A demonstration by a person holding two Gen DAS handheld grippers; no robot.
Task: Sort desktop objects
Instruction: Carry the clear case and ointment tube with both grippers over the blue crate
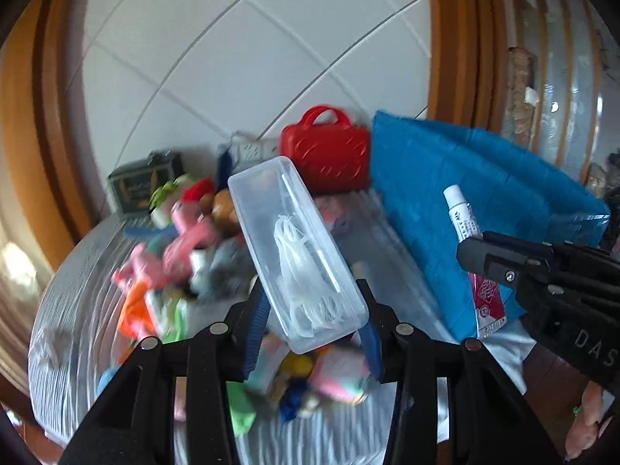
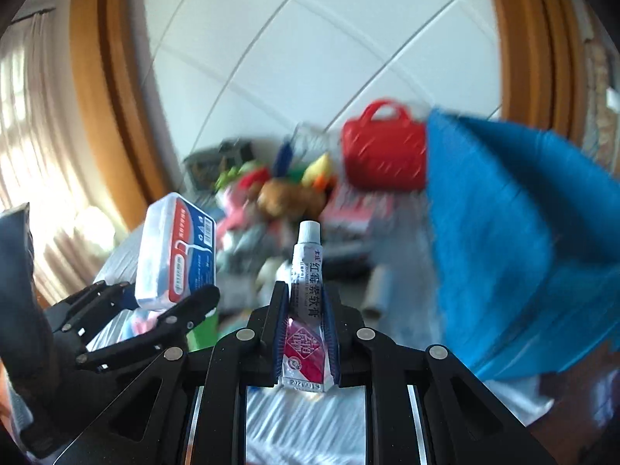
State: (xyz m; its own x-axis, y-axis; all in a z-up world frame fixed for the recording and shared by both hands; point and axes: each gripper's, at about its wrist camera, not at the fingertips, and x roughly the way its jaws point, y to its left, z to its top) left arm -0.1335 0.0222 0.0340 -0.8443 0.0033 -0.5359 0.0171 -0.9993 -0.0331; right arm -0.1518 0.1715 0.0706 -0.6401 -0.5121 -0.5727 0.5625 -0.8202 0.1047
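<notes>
My left gripper (image 1: 310,302) is shut on a clear plastic floss-pick box (image 1: 296,248) and holds it tilted above the table. The same box shows its red, white and blue label in the right wrist view (image 2: 176,250), at the left. My right gripper (image 2: 306,294) is shut on a small ointment tube (image 2: 306,302) with a white cap, held upright. The tube also shows in the left wrist view (image 1: 471,255), at the right, in front of the blue fabric bin (image 1: 476,209).
A heap of small toys (image 1: 186,248) lies on the striped tablecloth (image 1: 69,310). A red toy handbag (image 1: 325,155) stands at the back next to the blue bin (image 2: 515,240). A dark tin (image 1: 139,186) and a power strip (image 1: 248,151) lie by the wall.
</notes>
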